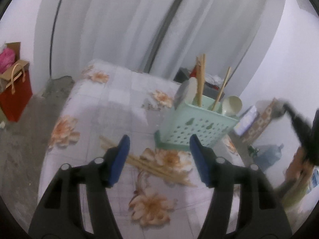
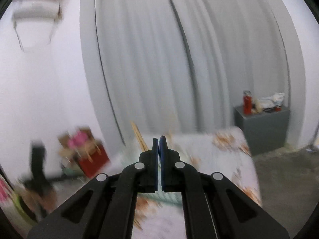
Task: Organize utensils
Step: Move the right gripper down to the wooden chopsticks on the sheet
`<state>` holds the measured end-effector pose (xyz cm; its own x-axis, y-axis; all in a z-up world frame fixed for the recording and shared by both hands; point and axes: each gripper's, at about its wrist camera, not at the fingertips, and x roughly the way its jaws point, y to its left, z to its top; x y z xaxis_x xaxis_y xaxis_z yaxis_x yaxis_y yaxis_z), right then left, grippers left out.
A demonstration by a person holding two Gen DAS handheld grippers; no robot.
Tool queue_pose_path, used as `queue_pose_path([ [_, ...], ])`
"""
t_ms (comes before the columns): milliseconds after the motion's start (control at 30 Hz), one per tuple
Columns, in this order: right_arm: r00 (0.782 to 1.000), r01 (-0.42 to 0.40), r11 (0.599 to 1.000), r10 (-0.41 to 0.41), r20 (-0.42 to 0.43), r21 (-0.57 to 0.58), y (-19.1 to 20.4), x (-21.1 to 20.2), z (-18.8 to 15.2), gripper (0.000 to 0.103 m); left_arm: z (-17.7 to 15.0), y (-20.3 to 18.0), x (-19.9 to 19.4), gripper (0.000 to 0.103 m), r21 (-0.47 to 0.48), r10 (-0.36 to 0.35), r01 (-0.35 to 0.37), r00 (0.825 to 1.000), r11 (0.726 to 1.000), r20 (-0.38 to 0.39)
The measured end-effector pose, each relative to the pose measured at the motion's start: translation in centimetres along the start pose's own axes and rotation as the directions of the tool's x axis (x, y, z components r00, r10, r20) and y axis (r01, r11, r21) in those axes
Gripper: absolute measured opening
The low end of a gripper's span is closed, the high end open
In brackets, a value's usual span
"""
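Wooden chopsticks (image 1: 157,167) lie between the parted left claw (image 1: 159,155); right claw (image 2: 159,145) pressed together, empty.

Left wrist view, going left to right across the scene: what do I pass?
Red bag → loose chopsticks on the tablecloth → green basket → white spoon in the basket → right gripper, blurred.
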<state>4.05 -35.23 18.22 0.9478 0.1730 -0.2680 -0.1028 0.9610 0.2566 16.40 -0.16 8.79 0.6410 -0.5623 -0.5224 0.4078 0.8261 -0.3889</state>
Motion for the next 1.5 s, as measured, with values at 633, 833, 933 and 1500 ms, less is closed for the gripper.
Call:
queue_pose_path([
  [633,0.980,-0.200,0.926,0.192,0.056,0.319,-5.6,11.3,-1.0,0.002,-4.4,3.3,-1.3,0.060,0.000,0.077,-0.077,0.997,0.997,0.025],
  [833,0.997,-0.041,0.925,0.062,-0.044,0.377,-8.1,9.4,-5.2,0.003,-5.8,2.8,-0.5,0.060,0.016,0.073,-0.073,0.997,0.997,-0.019],
  [933,0.999,0.010,0.928,0.008,-0.047,0.373,-8.6,7.0,-5.8,0.004,-6.4,2.3,-0.2,0.060,0.028,0.069,-0.067,0.997,0.997,-0.043],
  [1500,0.803,-0.154,0.983,0.186,-0.567,0.105,2.7,13.3,-14.0,0.029,-9.3,1.1,0.4,0.061,-0.018,0.063,-0.066,0.992,0.998,-0.112],
])
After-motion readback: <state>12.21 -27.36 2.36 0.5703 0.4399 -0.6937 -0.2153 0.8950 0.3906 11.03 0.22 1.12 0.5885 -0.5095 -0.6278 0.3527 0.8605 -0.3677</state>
